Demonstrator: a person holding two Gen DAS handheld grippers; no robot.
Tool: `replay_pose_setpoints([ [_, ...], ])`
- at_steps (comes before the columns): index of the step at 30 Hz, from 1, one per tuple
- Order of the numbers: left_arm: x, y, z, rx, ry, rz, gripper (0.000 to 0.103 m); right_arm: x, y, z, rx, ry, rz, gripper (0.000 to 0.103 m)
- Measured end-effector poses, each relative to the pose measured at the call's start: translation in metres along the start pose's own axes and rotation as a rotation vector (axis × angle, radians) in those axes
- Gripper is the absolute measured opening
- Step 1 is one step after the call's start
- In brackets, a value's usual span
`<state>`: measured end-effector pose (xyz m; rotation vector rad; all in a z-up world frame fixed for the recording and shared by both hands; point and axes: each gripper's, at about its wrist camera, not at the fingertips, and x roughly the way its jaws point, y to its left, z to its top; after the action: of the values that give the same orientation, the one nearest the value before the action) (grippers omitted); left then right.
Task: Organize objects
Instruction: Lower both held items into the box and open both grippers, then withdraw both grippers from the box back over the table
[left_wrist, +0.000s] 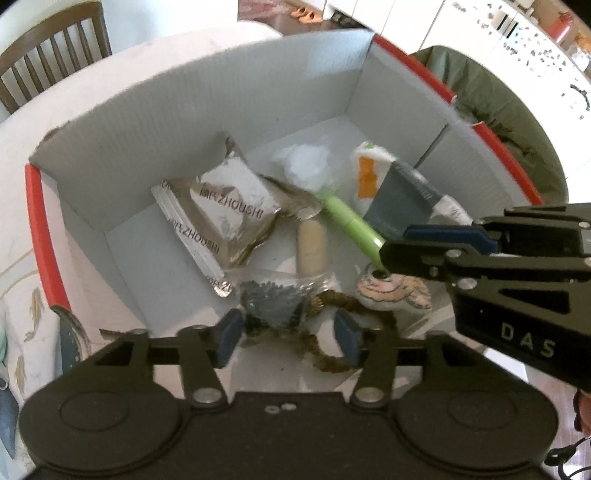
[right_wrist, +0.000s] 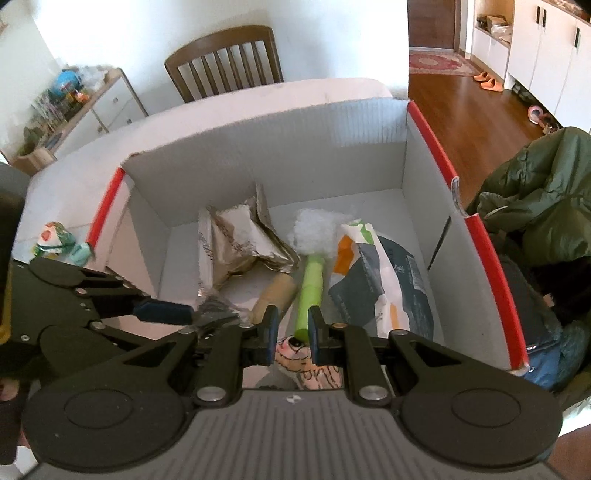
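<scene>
Room: a dining area with a wooden slat-back chair (right_wrist: 225, 61) behind a white table (right_wrist: 258, 98), wood flooring and white cabinets to the right, is shown.
Box: a white corrugated box (right_wrist: 280, 140) with red-edged flaps is seen standing open on the table, viewed from above.
Box contents: silver foil coffee pouches (left_wrist: 221, 214) printed ZHOUSHI are placed at the left; a green-handled brush (left_wrist: 349, 218) with a white fluffy head lies in the middle; a beige cylinder (left_wrist: 312, 245) lies just beside the handle; a grey, white and orange packet (left_wrist: 399, 195) is placed at the right.
Near side of box: a clear bag of dark small pieces (left_wrist: 273, 299), a brown-gold fuzzy cord (left_wrist: 332, 332) and a cartoon-face plush (left_wrist: 393, 291) are seen close together.
Left gripper (left_wrist: 286, 338): it is held spread apart over the clear bag and cord, with nothing clasped between the blue pads.
Right gripper (right_wrist: 291, 334): it is held narrowly parted above the plush and the handle's end; whether anything is touched cannot be told.
Outside box: a small figurine (right_wrist: 55, 240) is seen on the table at the left, and a green jacket (right_wrist: 535, 199) is draped at the right.
</scene>
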<state>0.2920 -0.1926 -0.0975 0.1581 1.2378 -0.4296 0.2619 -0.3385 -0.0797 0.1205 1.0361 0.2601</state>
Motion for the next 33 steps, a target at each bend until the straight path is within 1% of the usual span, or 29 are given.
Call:
replay_pose_setpoints([
  [2, -0.007, -0.002, -0.002, -0.002, -0.018, 0.002, 0.057, -0.008, 0.0, -0.001, 0.006, -0.011, 0.004, 0.016],
  [6, -0.022, 0.003, -0.009, -0.032, -0.066, -0.032, 0.058, -0.024, -0.001, -0.002, 0.031, -0.035, 0.023, 0.016],
  [7, -0.027, 0.005, -0.007, -0.036, -0.08, -0.037, 0.058, -0.029, 0.0, -0.003, 0.034, -0.046, 0.027, 0.016],
  [9, -0.036, 0.005, -0.01, -0.035, -0.106, -0.038, 0.059, -0.038, 0.002, -0.003, 0.031, -0.066, 0.033, 0.017],
  [12, -0.048, 0.008, -0.011, -0.039, -0.148, -0.036, 0.062, -0.051, 0.006, -0.003, 0.023, -0.091, 0.041, 0.017],
  [14, -0.059, 0.008, -0.015, -0.038, -0.182, -0.032, 0.062, -0.059, 0.01, -0.004, 0.021, -0.105, 0.04, 0.022],
  [16, -0.069, 0.009, -0.019, -0.041, -0.214, -0.031, 0.062, -0.067, 0.013, -0.005, 0.021, -0.124, 0.042, 0.024],
  [23, -0.098, 0.021, -0.034, -0.083, -0.303, -0.041, 0.063, -0.086, 0.025, -0.009, 0.02, -0.173, 0.053, 0.029],
  [27, -0.12, 0.029, -0.045, -0.099, -0.36, -0.014, 0.063, -0.093, 0.035, -0.012, 0.016, -0.185, 0.07, 0.029],
  [29, -0.13, 0.034, -0.051, -0.107, -0.384, -0.011, 0.066, -0.096, 0.044, -0.014, 0.007, -0.191, 0.08, 0.029],
  [31, -0.14, 0.038, -0.057, -0.11, -0.413, 0.0, 0.072, -0.099, 0.053, -0.015, -0.005, -0.199, 0.095, 0.029],
  [33, -0.148, 0.042, -0.065, -0.106, -0.438, 0.01, 0.074, -0.101, 0.064, -0.016, -0.016, -0.208, 0.108, 0.031],
])
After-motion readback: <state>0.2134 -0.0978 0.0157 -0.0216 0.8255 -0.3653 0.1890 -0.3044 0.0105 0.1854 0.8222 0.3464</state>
